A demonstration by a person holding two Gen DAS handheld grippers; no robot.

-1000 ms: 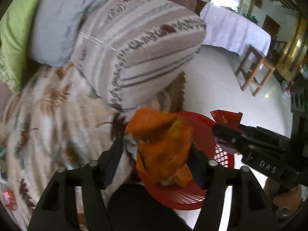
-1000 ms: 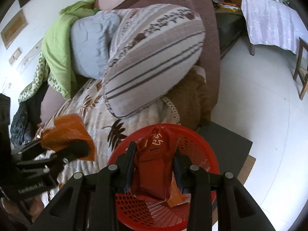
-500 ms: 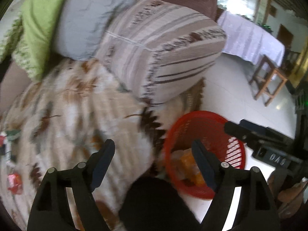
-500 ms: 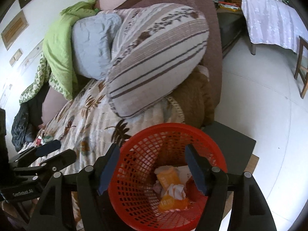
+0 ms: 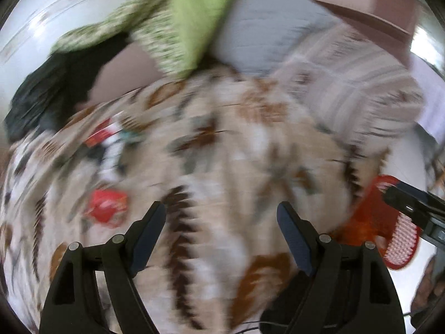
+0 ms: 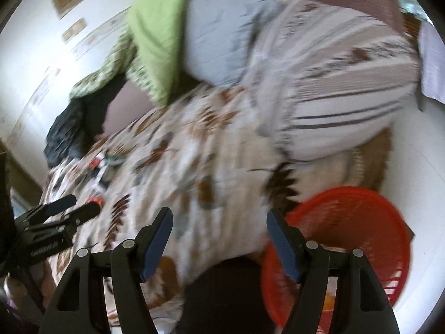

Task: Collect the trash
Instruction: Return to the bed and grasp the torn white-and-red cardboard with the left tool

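Observation:
Both views are motion-blurred. My left gripper (image 5: 221, 217) is open and empty over the leaf-patterned bedspread (image 5: 236, 144). A red wrapper (image 5: 107, 208) lies on the spread just left of its left finger. More wrappers, red and white (image 5: 107, 136), lie farther back on the left. My right gripper (image 6: 219, 222) is also open and empty, over the spread beside the red mesh basket (image 6: 347, 222), which holds orange scraps (image 6: 328, 299) at its bottom. The basket (image 5: 389, 231) shows at the right edge of the left wrist view, with the right gripper's finger (image 5: 411, 204) above it.
A striped pillow (image 6: 342, 94), a grey-blue pillow (image 6: 222, 36) and a green blanket (image 6: 164, 19) pile at the head of the bed. Dark clothing (image 5: 41, 94) lies at the far left. White floor (image 6: 417, 161) lies right of the basket. The left gripper (image 6: 69, 208) shows at the left of the right wrist view.
Both grippers let their wrappers go into the red basket and opened. Both then swung left, away from the basket and over the bedspread; the red wrapper came into the left wrist view.

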